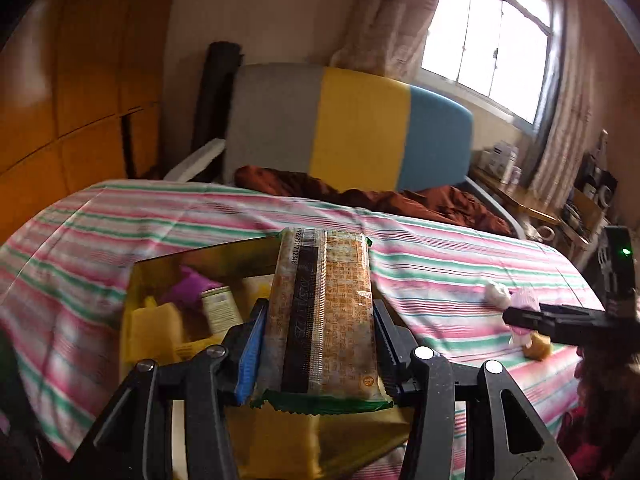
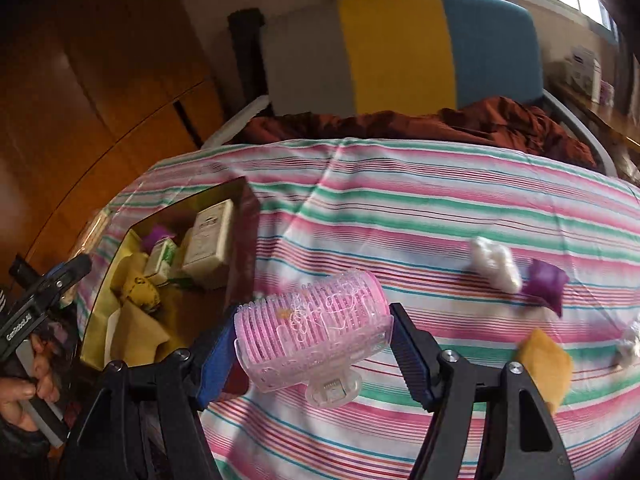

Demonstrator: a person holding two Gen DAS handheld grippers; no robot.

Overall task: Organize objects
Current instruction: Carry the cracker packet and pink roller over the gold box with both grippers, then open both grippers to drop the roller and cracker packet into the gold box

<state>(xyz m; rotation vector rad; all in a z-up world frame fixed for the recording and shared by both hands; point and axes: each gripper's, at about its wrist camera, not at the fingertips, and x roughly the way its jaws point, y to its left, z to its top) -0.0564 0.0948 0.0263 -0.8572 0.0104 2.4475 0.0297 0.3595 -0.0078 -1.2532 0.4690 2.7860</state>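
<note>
While the left gripper (image 1: 320,320) sits low in the centre of its frame, its jaws are closed on a long orange snack packet (image 1: 326,316), which stands lengthwise between the pads and points up the frame. Just behind and below the packet is the open yellow box (image 1: 136,280), left of centre, holding a white tube (image 1: 221,309), a purple item (image 1: 192,284) and yellow pieces. The box rests on a striped cloth (image 1: 440,272) that fills the middle of both views.

Seen from the right wrist, the right gripper (image 2: 314,344) grips a pink hair roller (image 2: 316,328) at lower centre, the jaws spread fairly wide and pressing both of its ends. The roller hangs over the cloth, right of the box (image 2: 120,248). Toward the right edge of that frame lie a white wad (image 2: 494,262), a purple wrapper (image 2: 546,284) touching it, and an orange piece (image 2: 546,364) lower down. A grey, yellow and blue chair back (image 2: 400,48) stands at the top.
</note>
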